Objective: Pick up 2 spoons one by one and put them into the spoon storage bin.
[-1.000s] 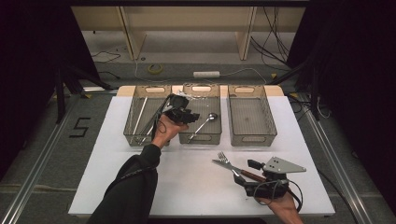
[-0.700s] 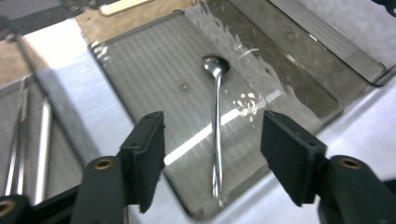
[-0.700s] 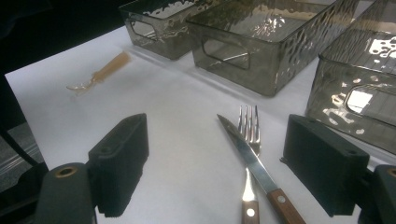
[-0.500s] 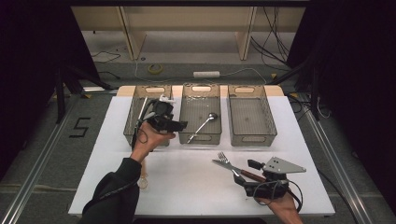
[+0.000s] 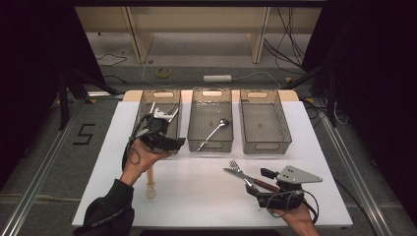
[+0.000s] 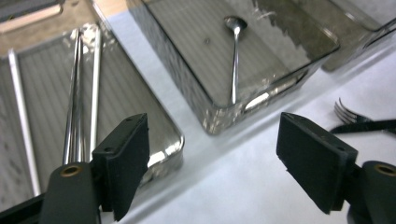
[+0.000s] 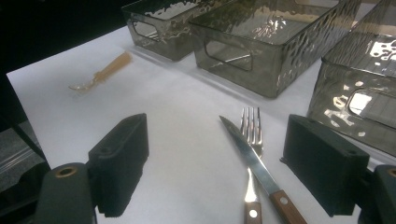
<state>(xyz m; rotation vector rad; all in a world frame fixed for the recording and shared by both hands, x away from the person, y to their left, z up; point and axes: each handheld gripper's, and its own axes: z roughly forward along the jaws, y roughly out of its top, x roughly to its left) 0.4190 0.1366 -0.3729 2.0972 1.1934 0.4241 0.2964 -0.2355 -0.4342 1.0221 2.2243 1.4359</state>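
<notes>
My left gripper (image 5: 168, 140) hangs over the near end of the left bin (image 5: 147, 101), held in a hand. Its jaws have just been opening and stand wide, with nothing between them (image 6: 219, 170). Long metal utensils (image 6: 77, 102) lie in that left bin (image 6: 173, 140). A metal spoon (image 5: 214, 131) lies in the middle bin (image 5: 211, 91), and the same spoon (image 6: 235, 60) appears ahead of the left jaws. My right gripper (image 5: 256, 182) rests low at the table's front right, open (image 7: 215, 172). A fork (image 7: 252, 130) and a wooden-handled knife (image 7: 252, 163) lie crossed just beyond its jaws.
The right bin (image 5: 263, 142) holds nothing that I can see. A pale wooden-handled spoon (image 5: 150, 183) lies on the white table (image 5: 196, 196) at the front left, below the left hand. That spoon (image 7: 100, 74) lies far left in the right gripper view.
The left hand has moved left and toward the person, from between the left and middle bins to the left bin's near end. The right gripper has stayed put.
</notes>
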